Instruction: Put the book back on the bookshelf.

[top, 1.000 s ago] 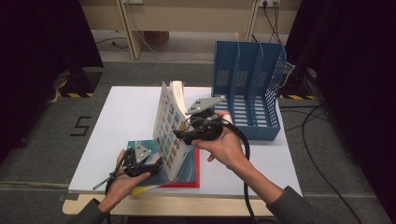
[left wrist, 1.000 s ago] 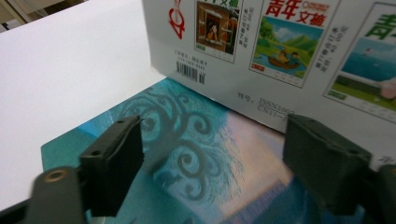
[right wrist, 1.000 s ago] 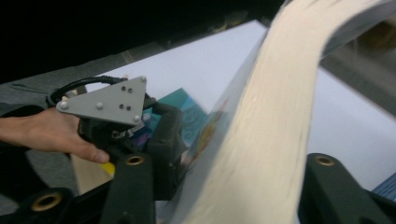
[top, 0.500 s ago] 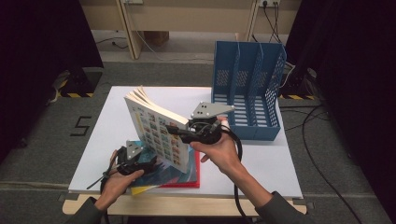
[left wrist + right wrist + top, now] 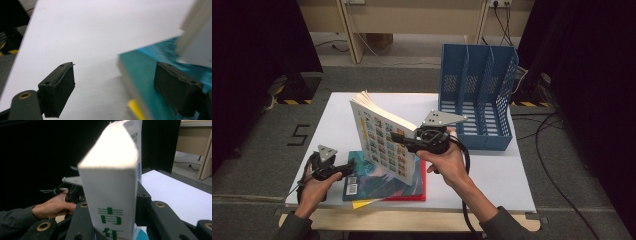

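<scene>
From the high view I have the right gripper [image 5: 404, 142] clamped on the spine edge of a thick white book [image 5: 379, 137], which is lifted off the pile and tilted, its cover of small coloured pictures facing the near left and its page edges pointing to the far left. The right gripper's jaws have just been closing, with the book between them; in the right gripper view the spine [image 5: 111, 195] with green characters stands squeezed between the two black jaws, so this claw is holding the book. Beneath it, at the near middle of the white table [image 5: 492, 172], lies the stack: a teal book [image 5: 362, 175] on top, a red one [image 5: 414, 192] under it showing along the near right edge, and a yellow sheet [image 5: 362, 203] poking out at the near side. My left gripper [image 5: 343, 169] sits low at the near left, just beside the teal book's left edge, and its claw is wide with nothing pressed between the pads; in the left gripper view one pad hangs over bare table [image 5: 82, 45] and the other over the teal cover [image 5: 147, 75], with the cover's corner edge between them. The blue file rack [image 5: 477, 95] stands at the far right of the table, well apart from the lifted book
</scene>
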### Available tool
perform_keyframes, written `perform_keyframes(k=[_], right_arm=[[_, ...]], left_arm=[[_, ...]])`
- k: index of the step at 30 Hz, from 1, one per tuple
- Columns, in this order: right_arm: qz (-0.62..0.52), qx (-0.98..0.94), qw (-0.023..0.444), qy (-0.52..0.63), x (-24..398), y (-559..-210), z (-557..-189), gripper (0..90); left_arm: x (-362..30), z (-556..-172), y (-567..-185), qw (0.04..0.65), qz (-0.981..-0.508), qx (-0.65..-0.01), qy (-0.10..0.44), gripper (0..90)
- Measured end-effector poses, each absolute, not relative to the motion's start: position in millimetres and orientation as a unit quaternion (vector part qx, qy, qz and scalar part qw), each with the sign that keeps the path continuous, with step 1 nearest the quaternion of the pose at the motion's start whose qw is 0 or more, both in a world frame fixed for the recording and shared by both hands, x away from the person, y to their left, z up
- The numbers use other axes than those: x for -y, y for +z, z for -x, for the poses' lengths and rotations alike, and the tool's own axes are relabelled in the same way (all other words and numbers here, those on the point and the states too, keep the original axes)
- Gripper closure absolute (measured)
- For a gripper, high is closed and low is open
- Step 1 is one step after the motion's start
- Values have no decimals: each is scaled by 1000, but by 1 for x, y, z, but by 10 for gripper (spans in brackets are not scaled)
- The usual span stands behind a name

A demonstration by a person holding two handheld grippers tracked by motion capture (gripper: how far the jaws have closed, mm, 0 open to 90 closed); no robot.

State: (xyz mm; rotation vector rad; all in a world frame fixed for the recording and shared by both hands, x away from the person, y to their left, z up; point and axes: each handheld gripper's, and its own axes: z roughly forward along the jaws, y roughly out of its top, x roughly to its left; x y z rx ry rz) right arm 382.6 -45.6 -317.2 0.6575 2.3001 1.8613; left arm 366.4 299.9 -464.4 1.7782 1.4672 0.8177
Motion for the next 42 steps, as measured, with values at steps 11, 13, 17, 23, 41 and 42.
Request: perform_keyframes(k=[11, 13, 17, 23, 41, 42], right_arm=[[-241, -739, 26, 628, 48, -328, -394, 719], [-258, -729, 10, 634, 52, -329, -401, 717], [-281, -710, -26, 645, 56, -332, -417, 712], [-315, -691, -56, 648, 59, -327, -437, 704], [-381, -678, -6, 628, 90, -288, -472, 700], [-385, -675, -6, 629, 92, -285, -473, 699]], left_arm=[[-317, -383, -497, 277, -708, -582, 288, 167], [-320, -384, -499, 281, -703, -589, 284, 157], [-320, -384, -500, 283, -701, -590, 285, 150], [-323, -384, -501, 293, -696, -597, 272, 140], [-323, -384, -501, 293, -695, -598, 272, 141], [-323, -384, -501, 293, -694, -598, 273, 141]])
